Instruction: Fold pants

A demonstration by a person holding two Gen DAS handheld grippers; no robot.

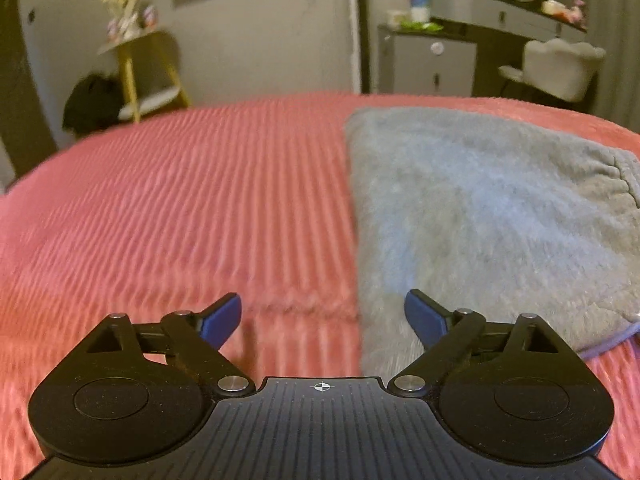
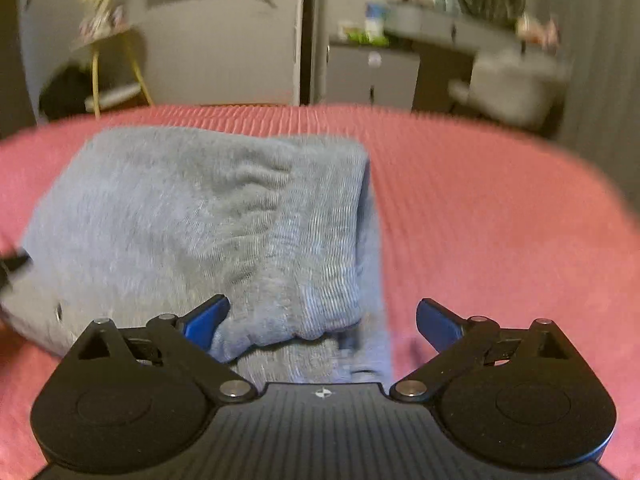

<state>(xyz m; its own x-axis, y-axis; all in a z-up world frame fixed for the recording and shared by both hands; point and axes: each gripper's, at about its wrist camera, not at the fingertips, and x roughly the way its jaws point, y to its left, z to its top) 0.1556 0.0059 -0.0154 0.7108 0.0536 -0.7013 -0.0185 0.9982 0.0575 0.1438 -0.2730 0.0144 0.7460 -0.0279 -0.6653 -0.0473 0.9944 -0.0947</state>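
Grey fleece pants (image 1: 480, 216) lie folded on a pink ribbed bedspread (image 1: 180, 208). In the left wrist view they fill the right half, and their straight left edge runs down between my fingers. My left gripper (image 1: 322, 318) hovers open over that edge with nothing gripped. In the right wrist view the pants (image 2: 192, 224) lie left of centre, with the ribbed waistband fold just ahead. My right gripper (image 2: 323, 322) is open above the near right corner of the pants; its blue pads press on nothing.
The bedspread (image 2: 500, 240) stretches wide on both sides of the pants. Beyond the bed stand a yellow-legged side table (image 1: 140, 68), a dark bag (image 1: 92, 100) on the floor, a grey cabinet (image 1: 432, 64), a dresser with small items (image 1: 508, 12) and a pale chair (image 1: 560, 68).
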